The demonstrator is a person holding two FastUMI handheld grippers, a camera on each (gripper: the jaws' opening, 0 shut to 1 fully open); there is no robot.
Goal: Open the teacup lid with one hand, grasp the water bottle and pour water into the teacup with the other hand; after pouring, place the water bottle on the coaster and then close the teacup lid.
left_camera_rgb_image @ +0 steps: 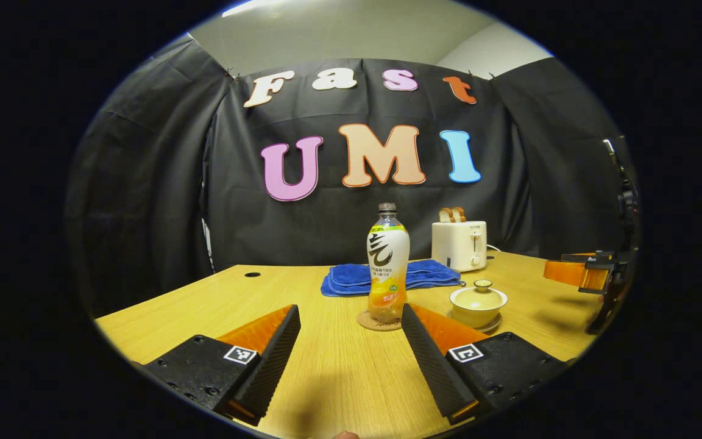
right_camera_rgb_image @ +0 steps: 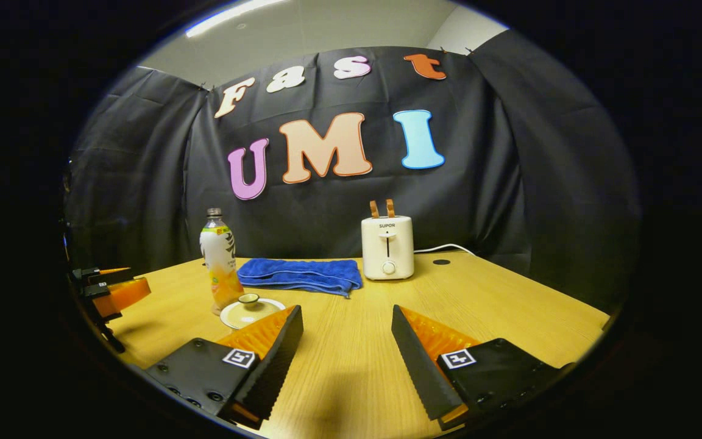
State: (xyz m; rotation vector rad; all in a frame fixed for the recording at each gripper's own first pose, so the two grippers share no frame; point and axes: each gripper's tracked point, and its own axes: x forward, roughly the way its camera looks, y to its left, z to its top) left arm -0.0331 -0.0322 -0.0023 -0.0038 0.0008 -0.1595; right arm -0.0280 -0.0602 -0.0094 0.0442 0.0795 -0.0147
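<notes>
**A:** Where do we stand?

**Me:** I've got both claws spread wide and holding nothing. My left claw [left_camera_rgb_image: 351, 360] faces the clear plastic water bottle with the white-and-orange label [left_camera_rgb_image: 387, 268], which stands upright on a round brown coaster [left_camera_rgb_image: 370, 322] on the pale wooden counter [left_camera_rgb_image: 326, 378]. Just beside it sits the cream ceramic teacup [left_camera_rgb_image: 478, 303] on its saucer, the lid with its small knob [left_camera_rgb_image: 482, 284] still on.

**A:** And the other claw?

**Me:** My right claw [right_camera_rgb_image: 346, 360] is near the counter's front, with the cup ahead to its left [right_camera_rgb_image: 248, 310] and the bottle [right_camera_rgb_image: 219, 262] just behind that. The folded blue towel [right_camera_rgb_image: 300, 274] and white toaster [right_camera_rgb_image: 387, 246] are farther back, out of the way.

**A:** How will the pieces handle?

**Me:** I'd judge the bottle light, smooth and a bit squashy, so I'd grip mid-body on the label, firmly but without crushing it. I can't tell whether its cap is loose. The lid looks glazed, slippery and breakable; the knob is the only sensible hold, pinched squarely and lifted straight up so the cup doesn't shift on its saucer
</notes>
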